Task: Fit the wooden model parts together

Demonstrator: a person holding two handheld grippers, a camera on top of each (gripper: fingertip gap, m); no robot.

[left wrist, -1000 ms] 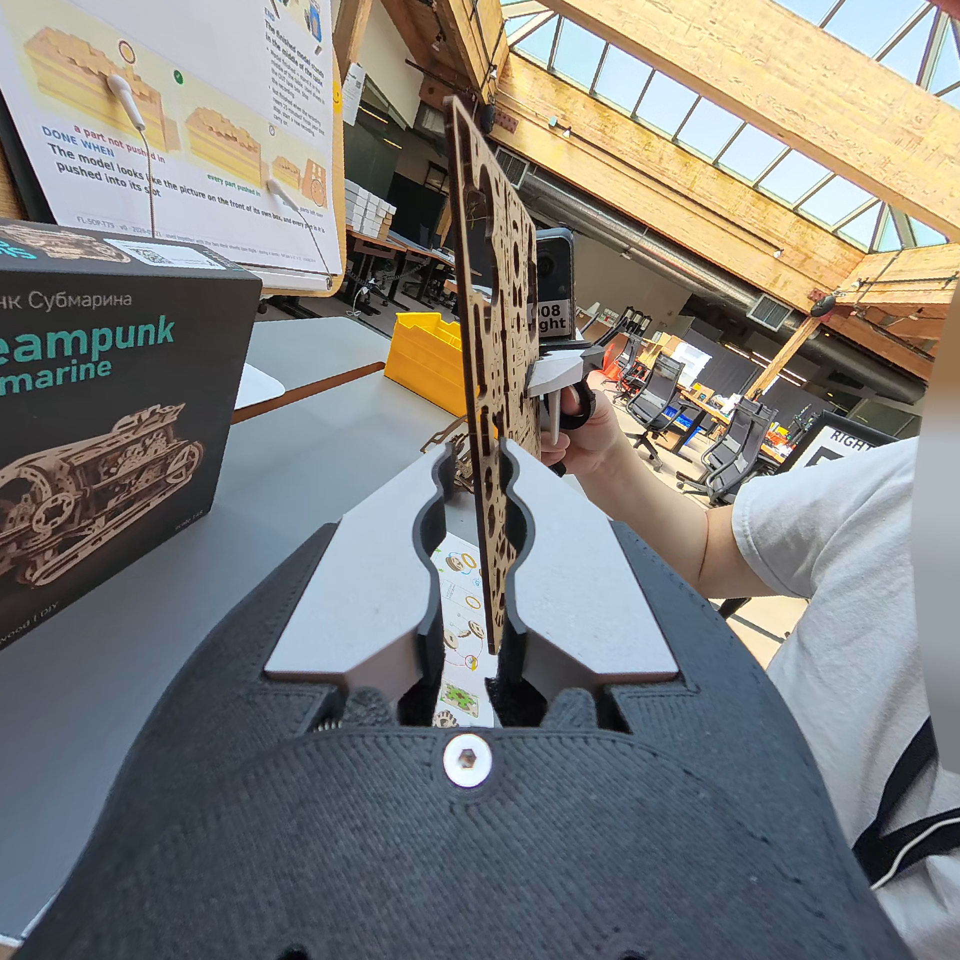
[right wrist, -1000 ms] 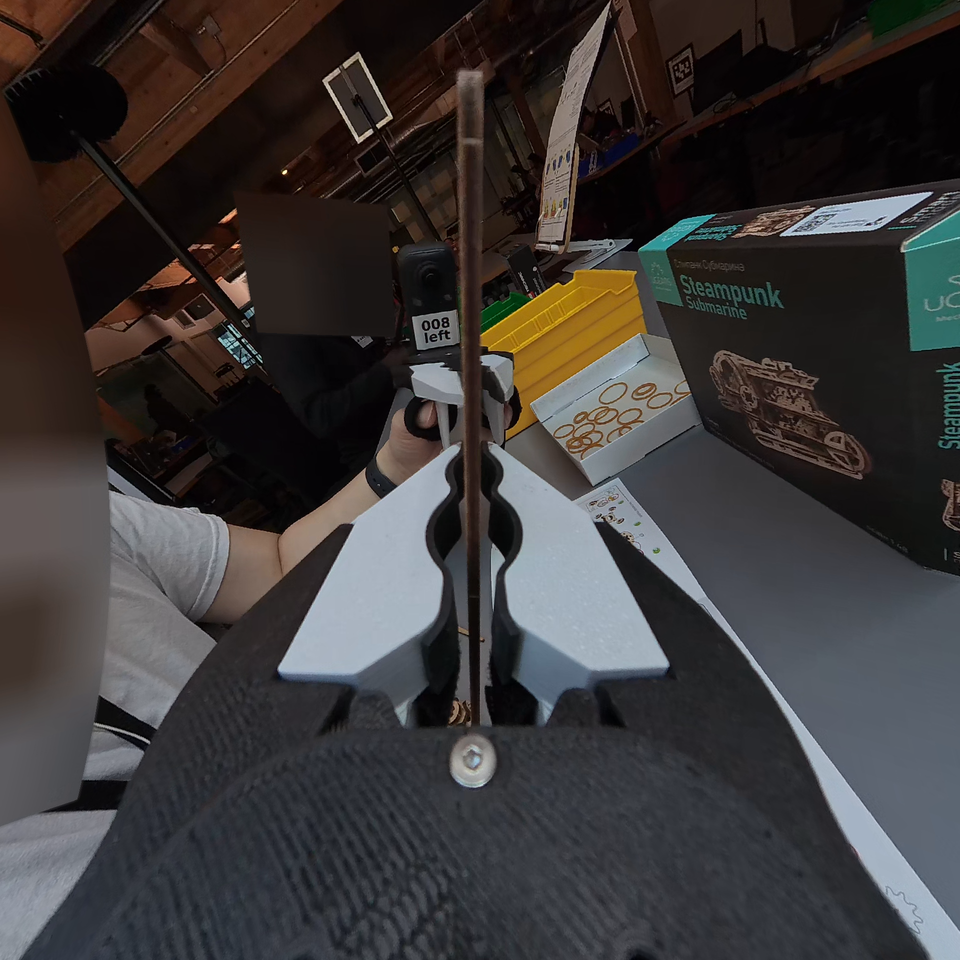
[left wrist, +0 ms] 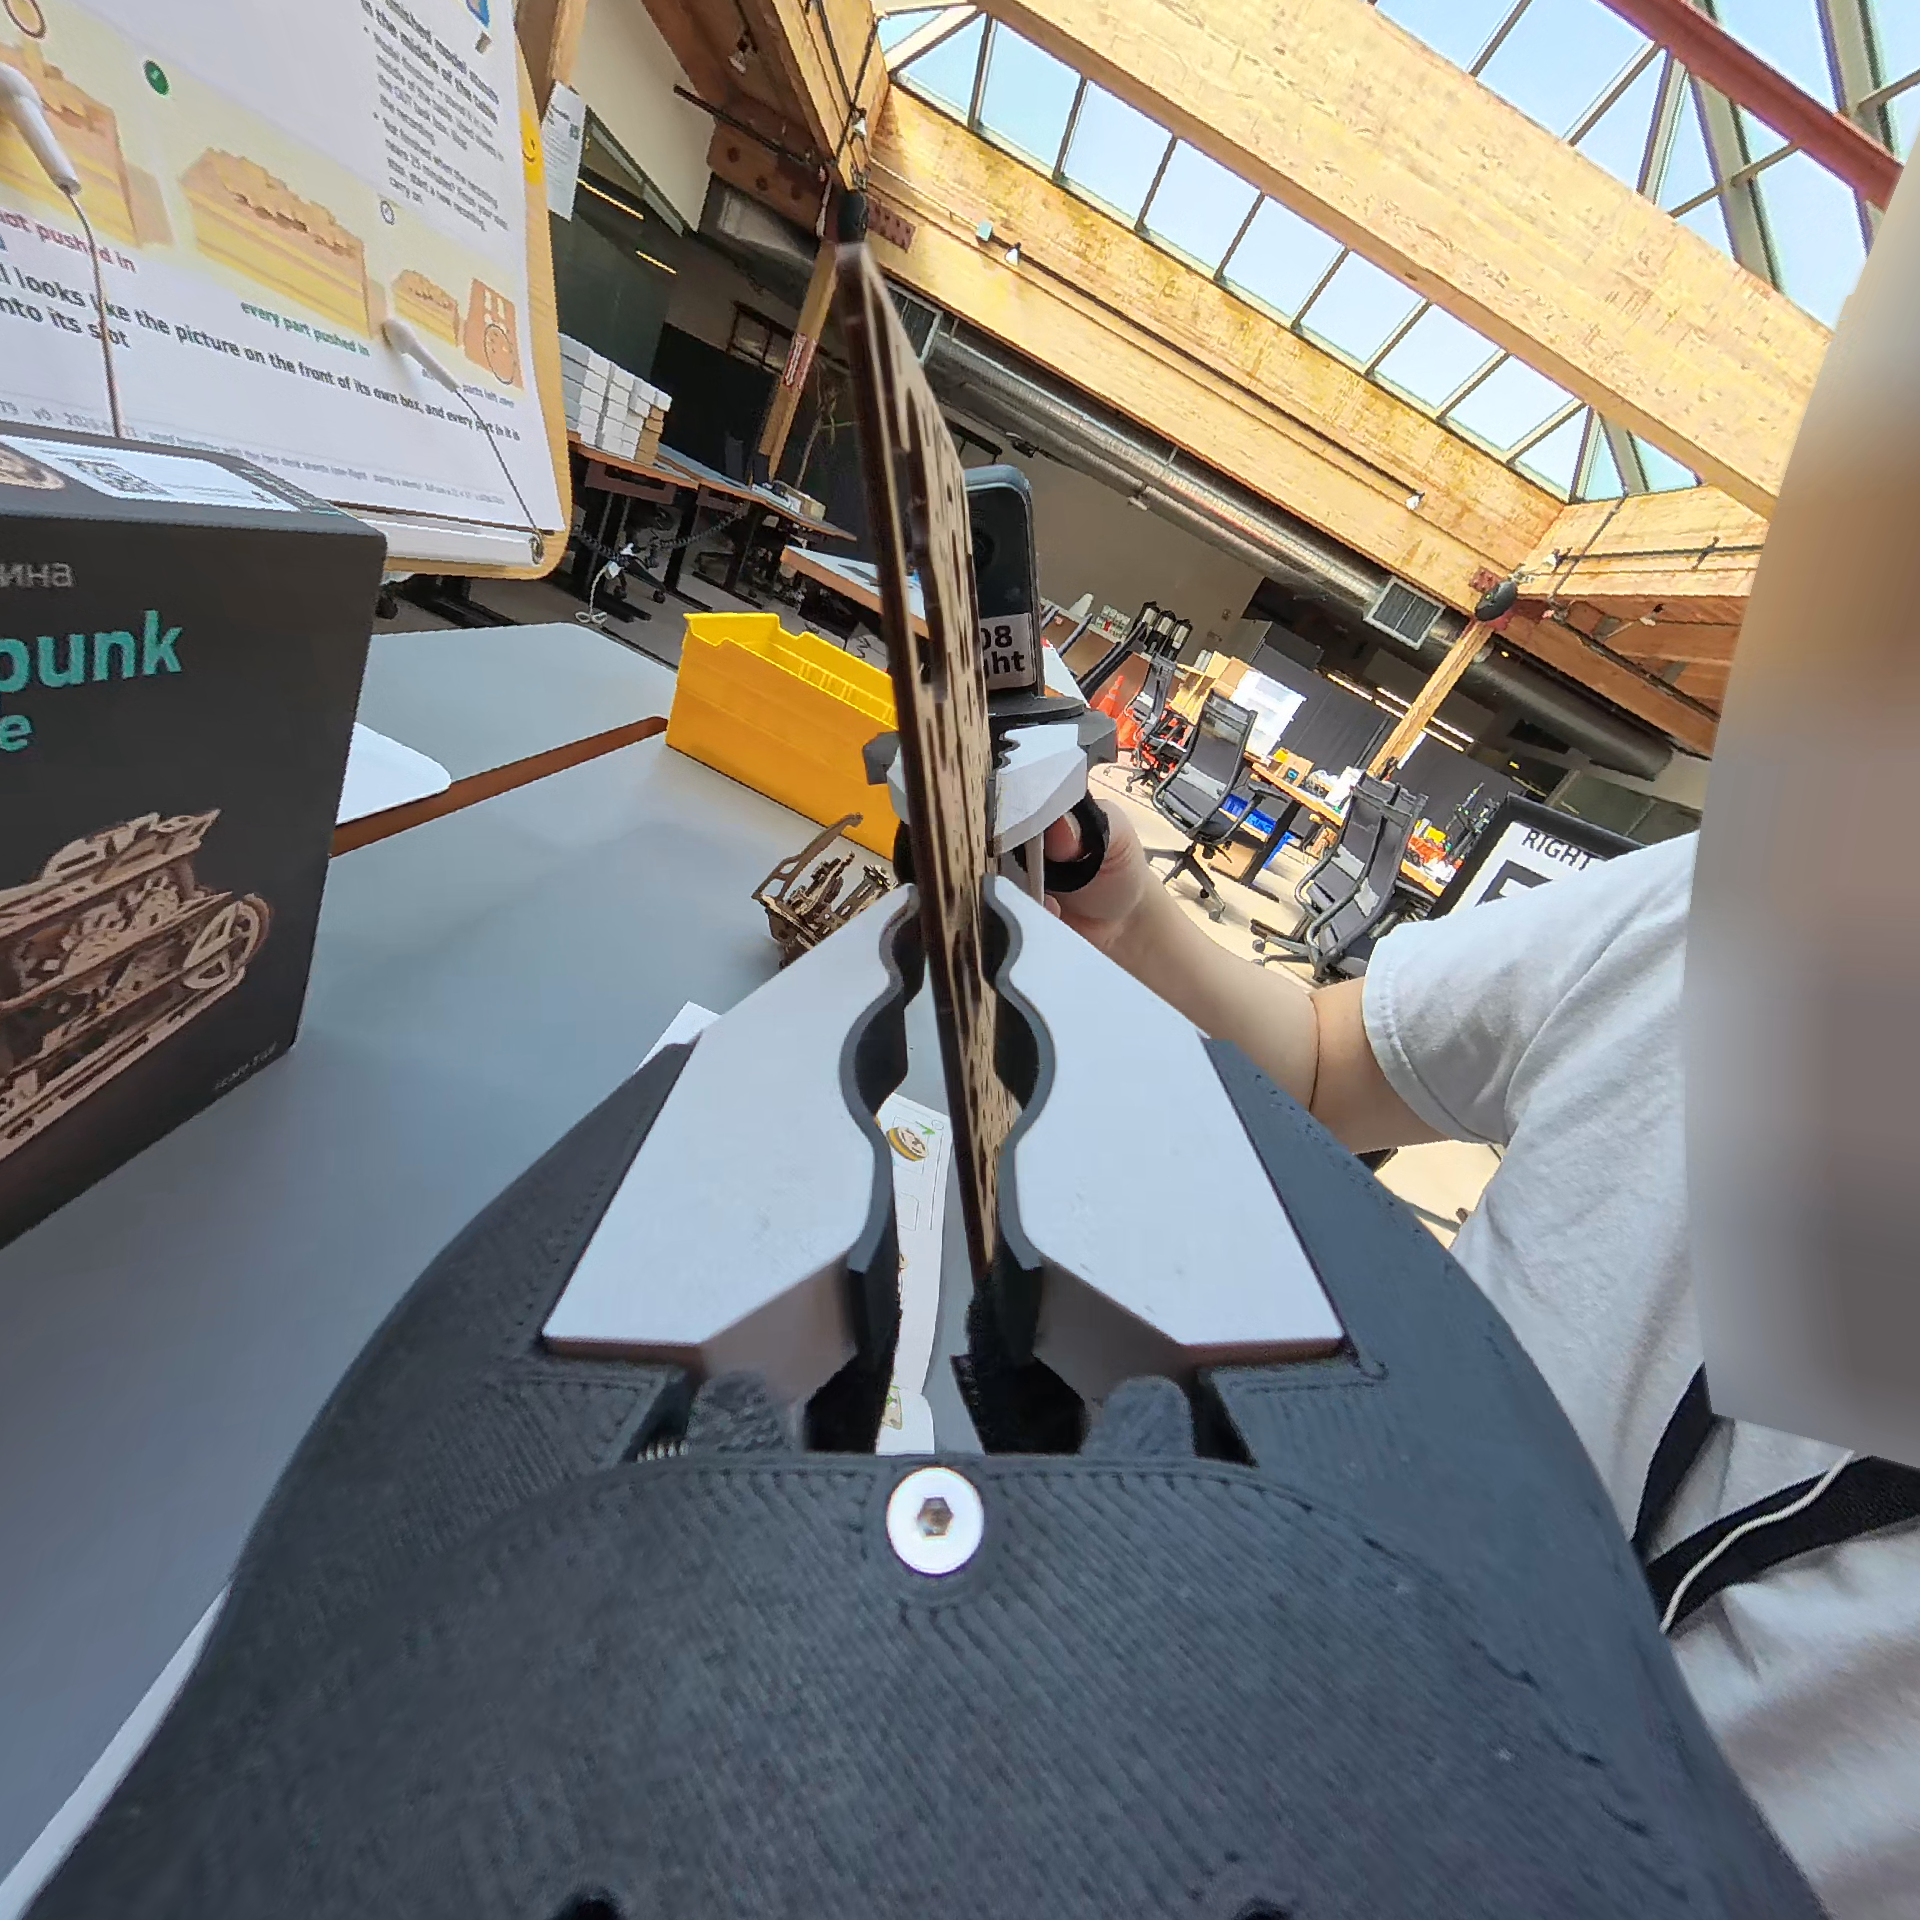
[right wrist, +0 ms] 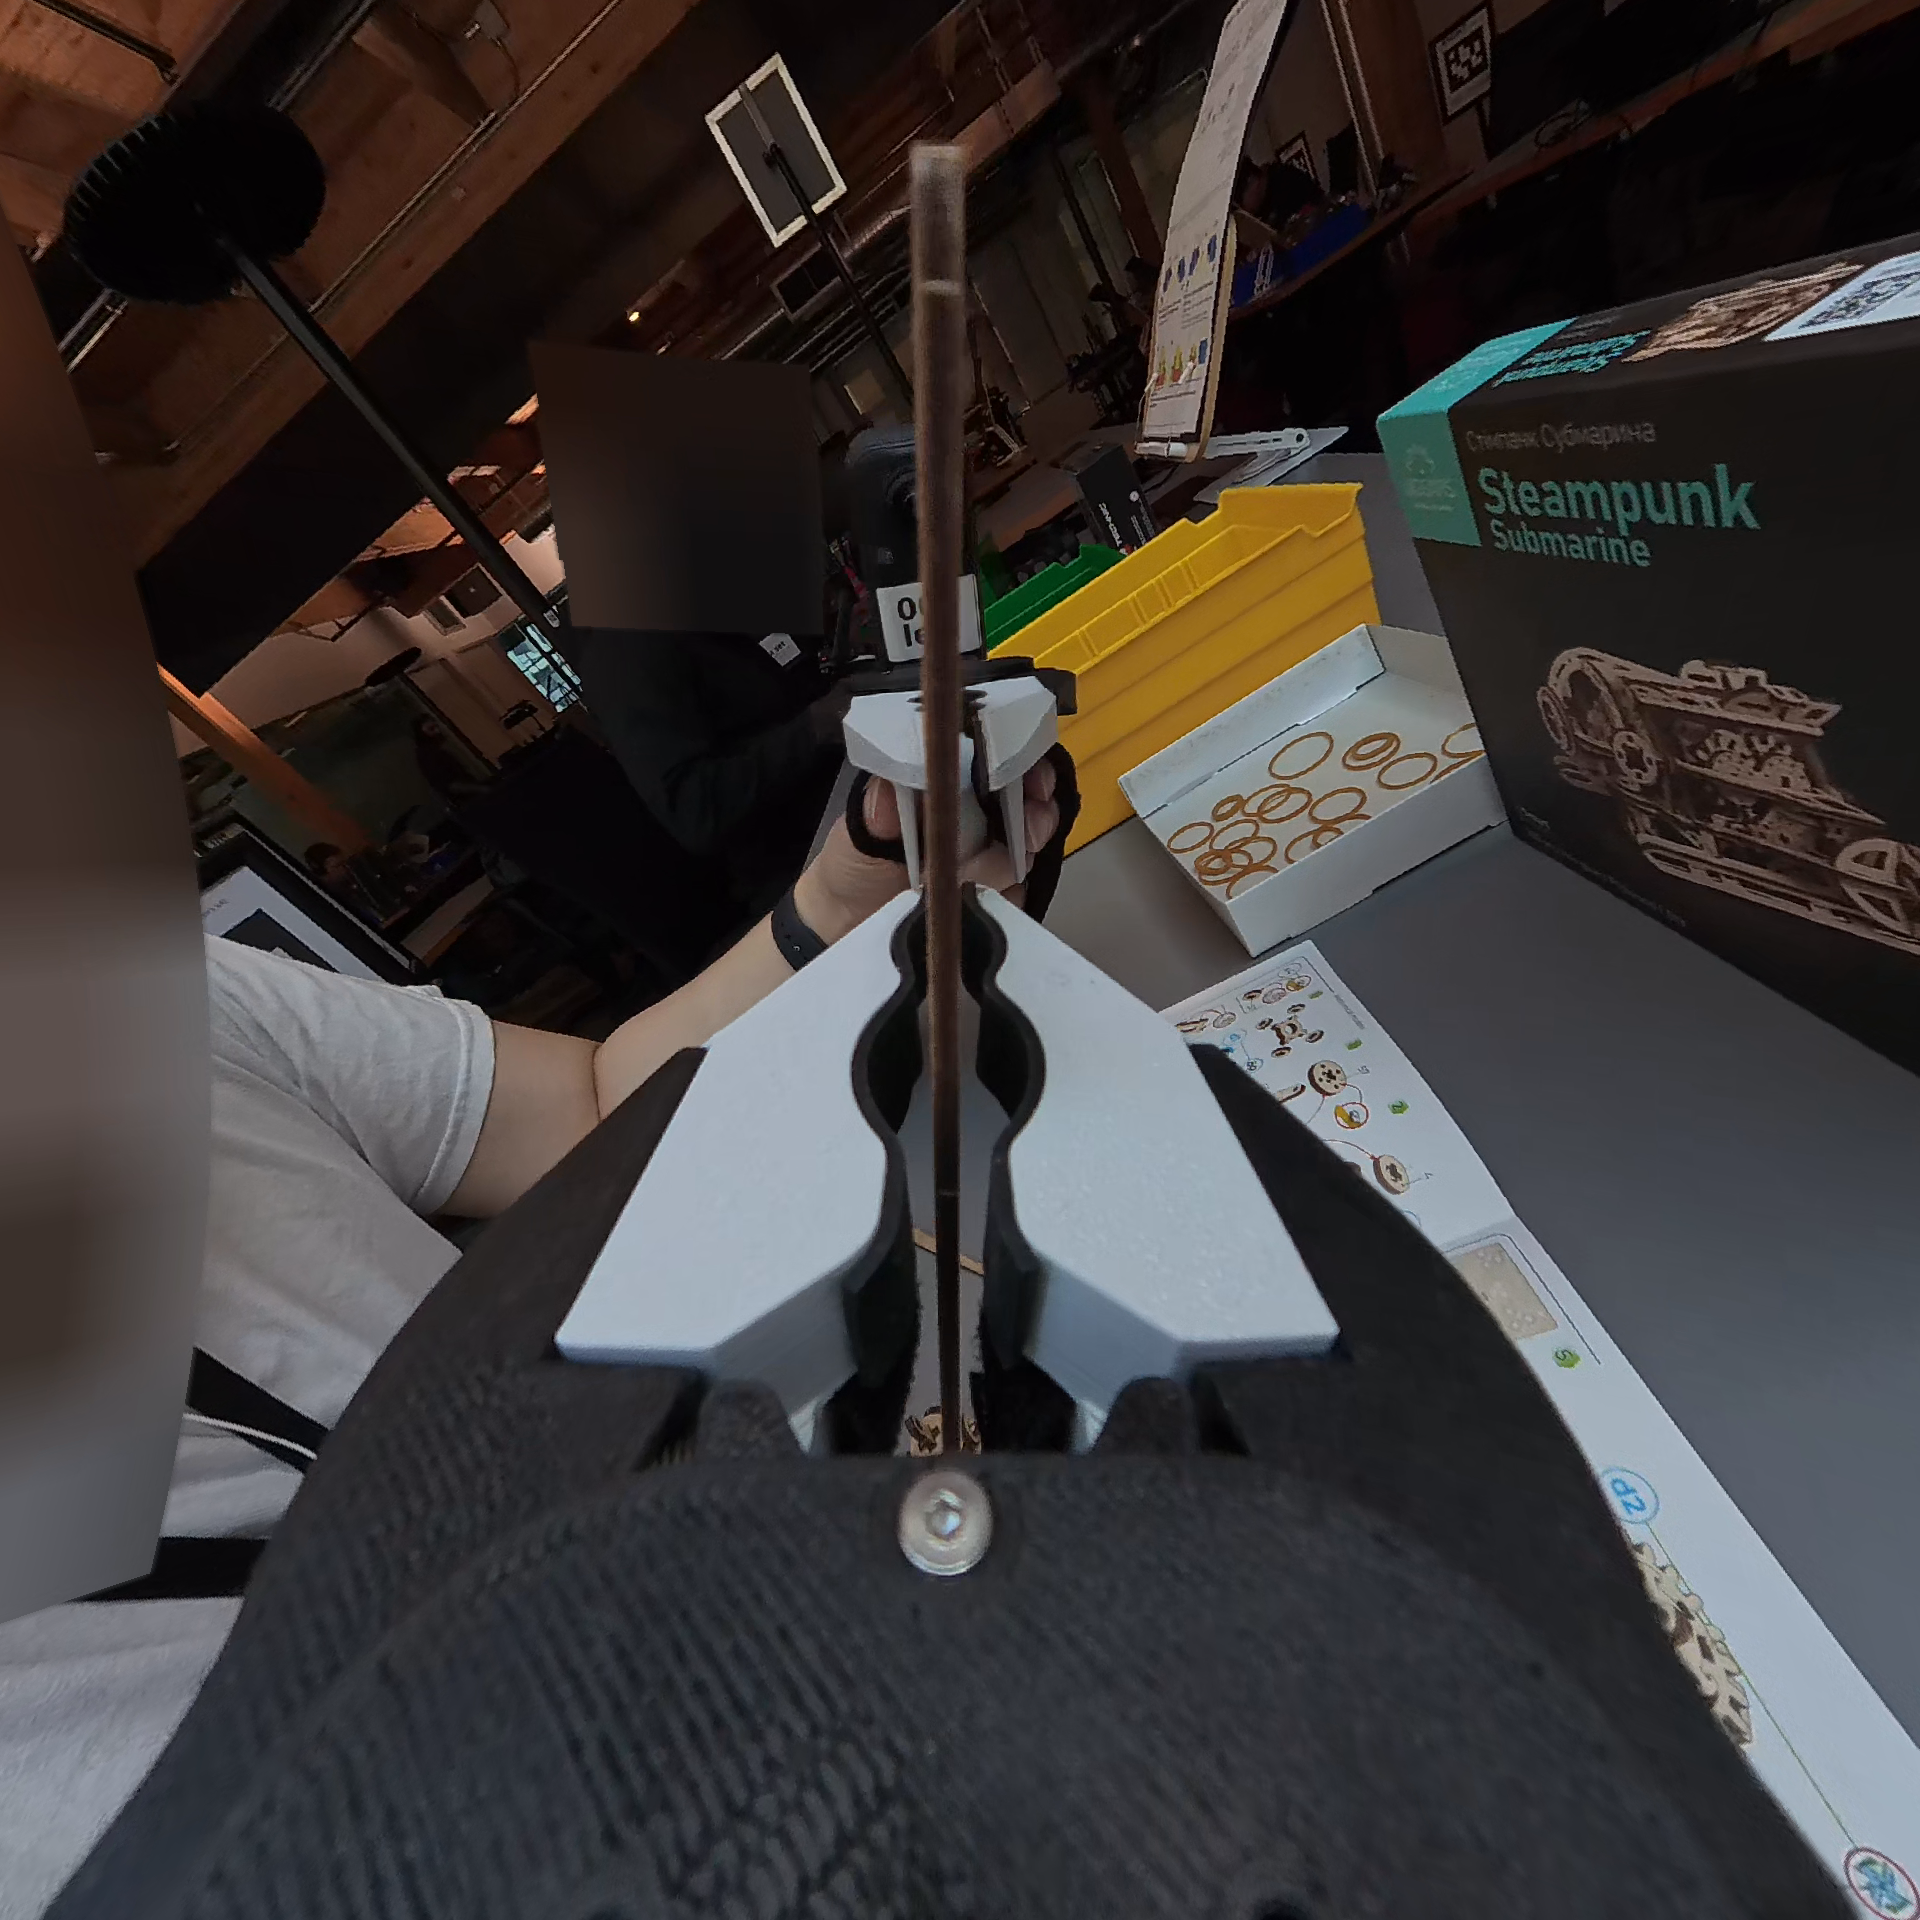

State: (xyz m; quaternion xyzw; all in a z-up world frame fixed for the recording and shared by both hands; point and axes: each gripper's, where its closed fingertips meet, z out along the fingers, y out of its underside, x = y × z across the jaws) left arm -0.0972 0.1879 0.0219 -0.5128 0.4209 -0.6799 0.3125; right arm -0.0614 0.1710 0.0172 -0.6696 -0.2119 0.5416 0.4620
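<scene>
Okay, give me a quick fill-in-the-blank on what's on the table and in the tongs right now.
1. Both tongs, left and right, grip one wooden ____ sheet.
2. The bin behind the white tray is ____.
3. The white tray holds loose ____.
4. The small part-built model stands on the ____.

Missing: parts; yellow; rings; table

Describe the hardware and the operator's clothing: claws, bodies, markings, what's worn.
Both units match: the left claw and right claw have pale grey wedge fingers with black scalloped inner pads, on a black ribbed printed body with a silver hex screw. Seen from opposite, each carries a black camera with a white label and black finger loops. The operator wears a white T-shirt, a dark strap and a black wristband.
</scene>
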